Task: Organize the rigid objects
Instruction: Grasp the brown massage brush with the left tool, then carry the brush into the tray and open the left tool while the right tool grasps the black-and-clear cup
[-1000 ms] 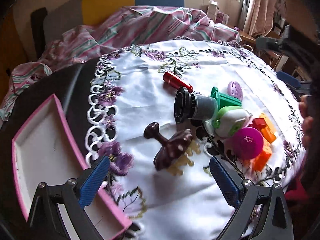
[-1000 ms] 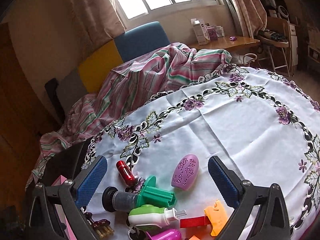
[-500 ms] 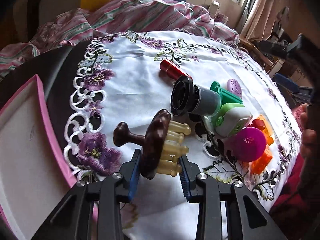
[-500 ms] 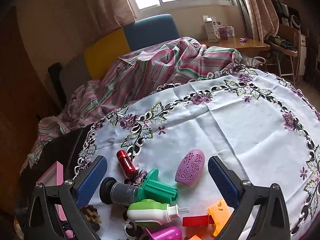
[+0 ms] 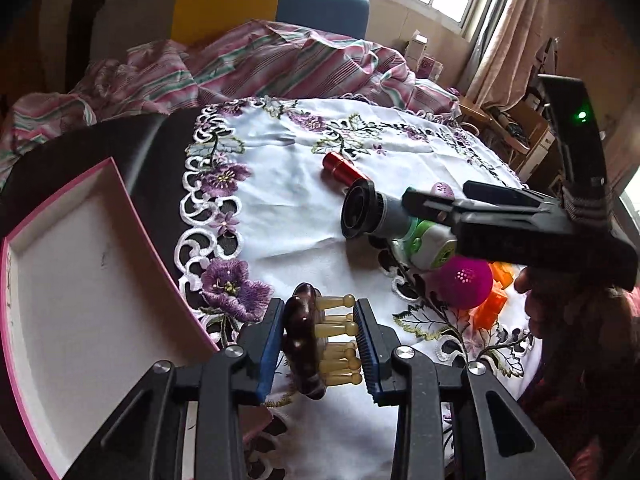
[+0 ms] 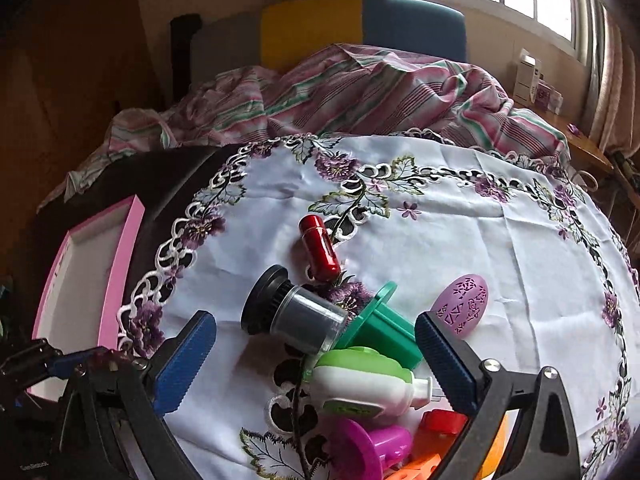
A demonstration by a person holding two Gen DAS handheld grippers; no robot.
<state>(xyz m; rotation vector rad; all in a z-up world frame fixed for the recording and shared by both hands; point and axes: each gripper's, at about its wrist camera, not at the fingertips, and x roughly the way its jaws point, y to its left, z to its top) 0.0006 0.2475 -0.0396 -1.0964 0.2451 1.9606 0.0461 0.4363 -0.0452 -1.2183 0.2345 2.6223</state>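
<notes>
My left claw (image 5: 318, 344) pinches the dark-brown wooden massager with cream pegs (image 5: 310, 340), stiff and light. The pink-rimmed white tray (image 5: 132, 216) lies at ten o'clock. My right claw (image 6: 316, 360) is spread wide.

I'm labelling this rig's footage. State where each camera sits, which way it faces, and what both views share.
Left wrist: behind the left tongs, facing across the table; they clamp a brown massager, pink tray at left, right tongs' body at right.
Right wrist: behind the open right tongs, facing the toy pile toward the window.
Shared: red cylinder, black-capped jar, tray.
</notes>
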